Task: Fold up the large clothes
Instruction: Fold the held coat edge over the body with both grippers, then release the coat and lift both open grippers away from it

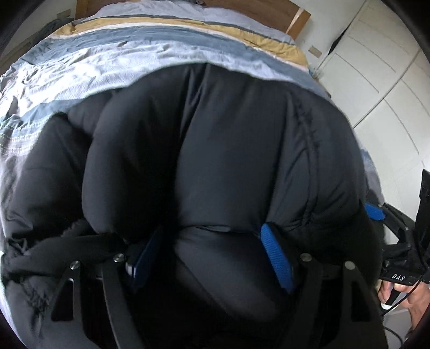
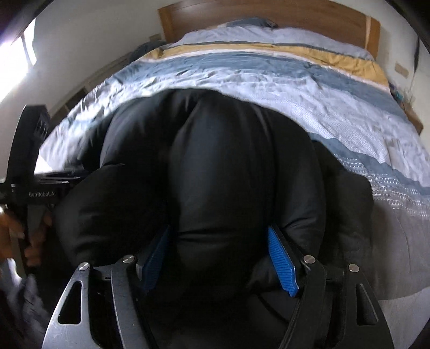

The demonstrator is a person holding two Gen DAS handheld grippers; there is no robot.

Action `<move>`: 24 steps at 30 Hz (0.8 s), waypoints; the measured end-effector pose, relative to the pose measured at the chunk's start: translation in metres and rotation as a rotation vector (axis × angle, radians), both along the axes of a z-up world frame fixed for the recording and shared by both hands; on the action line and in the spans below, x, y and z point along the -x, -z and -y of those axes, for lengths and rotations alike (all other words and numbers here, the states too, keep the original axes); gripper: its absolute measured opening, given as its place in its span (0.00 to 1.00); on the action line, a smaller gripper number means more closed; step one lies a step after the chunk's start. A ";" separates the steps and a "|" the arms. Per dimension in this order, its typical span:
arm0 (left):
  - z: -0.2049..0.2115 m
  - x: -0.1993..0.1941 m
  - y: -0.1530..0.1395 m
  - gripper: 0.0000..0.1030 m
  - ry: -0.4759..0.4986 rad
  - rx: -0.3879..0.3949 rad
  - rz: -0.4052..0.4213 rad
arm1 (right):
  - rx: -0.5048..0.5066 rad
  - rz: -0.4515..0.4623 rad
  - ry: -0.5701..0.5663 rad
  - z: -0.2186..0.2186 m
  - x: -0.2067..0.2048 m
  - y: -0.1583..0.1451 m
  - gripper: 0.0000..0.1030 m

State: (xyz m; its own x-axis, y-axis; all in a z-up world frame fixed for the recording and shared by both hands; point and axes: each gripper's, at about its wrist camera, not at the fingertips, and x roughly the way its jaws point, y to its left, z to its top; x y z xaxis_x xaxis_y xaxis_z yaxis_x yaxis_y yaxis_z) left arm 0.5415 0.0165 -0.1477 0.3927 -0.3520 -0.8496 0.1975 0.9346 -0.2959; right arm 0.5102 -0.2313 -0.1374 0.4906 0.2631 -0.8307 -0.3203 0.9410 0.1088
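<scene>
- The left gripper (image 1: 212,255) has its blue pads (image 1: 276,257) set wide apart, and a fat fold of the big black puffy jacket (image 1: 215,150) bulges up between them.
- I cannot tell if the pads squeeze the fold or just sit beside it.
- The right gripper (image 2: 219,257) looks the same: blue pads (image 2: 282,260) wide, a puffy black fold between them, squeeze unclear.
- The jacket lies bunched on the near part of the bed.
- Past it spreads the striped blue, white and yellow bed cover (image 2: 268,80).
- Far off stands the brown wooden headboard (image 2: 242,13).
- White cupboard doors (image 1: 376,67) are on the right.
</scene>
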 end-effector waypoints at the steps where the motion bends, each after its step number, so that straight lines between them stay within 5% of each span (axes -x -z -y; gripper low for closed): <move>1: 0.001 0.000 0.004 0.72 0.000 -0.008 -0.005 | 0.001 0.004 0.002 0.001 0.001 0.004 0.69; 7: 0.011 -0.001 -0.002 0.72 0.017 -0.074 -0.045 | 0.053 -0.026 0.011 -0.001 -0.003 0.010 0.69; 15: 0.009 0.051 -0.069 0.72 0.071 -0.007 0.042 | 0.062 -0.016 -0.049 0.000 0.021 -0.054 0.69; 18: 0.023 0.059 -0.055 0.72 0.122 -0.011 0.008 | 0.060 -0.013 -0.062 -0.003 0.025 -0.059 0.69; 24: 0.036 0.051 -0.007 0.72 0.129 -0.078 -0.015 | 0.066 -0.122 -0.010 0.002 0.010 -0.003 0.70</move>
